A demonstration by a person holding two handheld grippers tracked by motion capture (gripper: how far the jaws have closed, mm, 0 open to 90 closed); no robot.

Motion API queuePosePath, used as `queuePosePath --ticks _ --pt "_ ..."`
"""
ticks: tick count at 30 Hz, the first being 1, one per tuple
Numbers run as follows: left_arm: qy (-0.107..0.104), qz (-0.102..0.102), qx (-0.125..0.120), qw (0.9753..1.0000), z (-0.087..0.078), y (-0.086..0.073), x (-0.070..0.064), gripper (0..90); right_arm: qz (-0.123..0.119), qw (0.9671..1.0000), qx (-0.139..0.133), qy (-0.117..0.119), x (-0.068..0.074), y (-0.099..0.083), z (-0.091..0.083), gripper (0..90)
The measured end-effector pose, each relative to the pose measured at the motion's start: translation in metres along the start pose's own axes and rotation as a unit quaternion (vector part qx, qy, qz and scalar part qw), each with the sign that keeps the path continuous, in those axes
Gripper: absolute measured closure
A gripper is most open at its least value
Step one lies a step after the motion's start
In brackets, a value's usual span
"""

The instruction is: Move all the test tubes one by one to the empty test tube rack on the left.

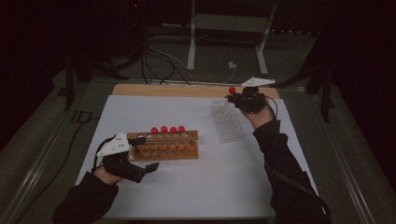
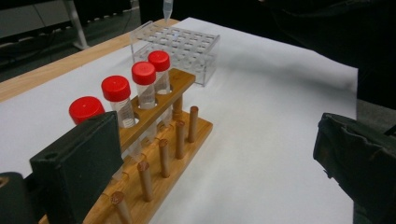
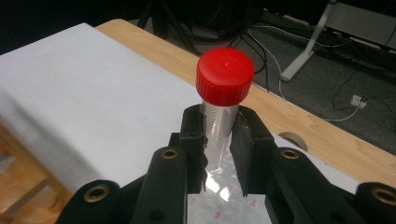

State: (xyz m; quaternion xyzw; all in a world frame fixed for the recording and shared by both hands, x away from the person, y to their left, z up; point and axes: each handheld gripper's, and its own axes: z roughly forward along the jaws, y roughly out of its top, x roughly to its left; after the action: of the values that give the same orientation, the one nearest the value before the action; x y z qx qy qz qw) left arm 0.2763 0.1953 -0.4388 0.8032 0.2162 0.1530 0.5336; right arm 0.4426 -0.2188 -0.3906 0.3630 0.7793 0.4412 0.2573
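Note:
A wooden rack [image 1: 164, 146] [image 2: 159, 140] holds several clear tubes with red caps [image 1: 164, 129] [image 2: 143, 73] in a row. My left gripper [image 1: 141, 156] [image 2: 224, 154] stands open beside the rack's left end, jaws wide apart with nothing between them. At the back right my right gripper [image 1: 233, 96] [image 3: 218, 128] is shut on a red-capped tube [image 1: 232, 90] [image 3: 223, 88], held upright over the far end of a clear plastic rack [image 1: 229, 121] [image 2: 175, 49]. In the left gripper view the held tube's pointed tip [image 2: 167, 8] hangs just above that clear rack.
A white sheet [image 1: 201, 163] covers the wooden table [image 1: 187, 90], bare at the far edge. Cables [image 1: 159, 60] and a metal stand [image 1: 229, 28] lie on the floor beyond. Dark sleeves [image 1: 289, 177] come in from the bottom.

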Motion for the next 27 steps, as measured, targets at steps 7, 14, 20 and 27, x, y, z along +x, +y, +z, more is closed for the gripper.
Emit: queuePosePath --ticks 7,14,20,27 --pt "-0.009 -0.001 -0.002 1.0 0.0 0.003 -0.003 2.0 -0.015 0.9996 -0.001 0.025 0.026 -0.001 -0.015 74.7" --pt "-0.002 -0.006 0.006 1.0 0.004 0.006 -0.008 2.0 -0.033 0.9982 0.003 0.05 0.049 -0.009 -0.028 74.7" --pt "-0.018 -0.01 0.008 0.9998 0.009 0.009 -0.011 2.0 -0.04 0.9966 0.006 0.072 0.066 -0.02 -0.037 74.7" --pt "-0.03 -0.003 0.012 0.9995 0.016 0.017 -0.016 2.0 -0.045 0.9947 0.011 0.092 0.082 -0.037 -0.047 74.7"
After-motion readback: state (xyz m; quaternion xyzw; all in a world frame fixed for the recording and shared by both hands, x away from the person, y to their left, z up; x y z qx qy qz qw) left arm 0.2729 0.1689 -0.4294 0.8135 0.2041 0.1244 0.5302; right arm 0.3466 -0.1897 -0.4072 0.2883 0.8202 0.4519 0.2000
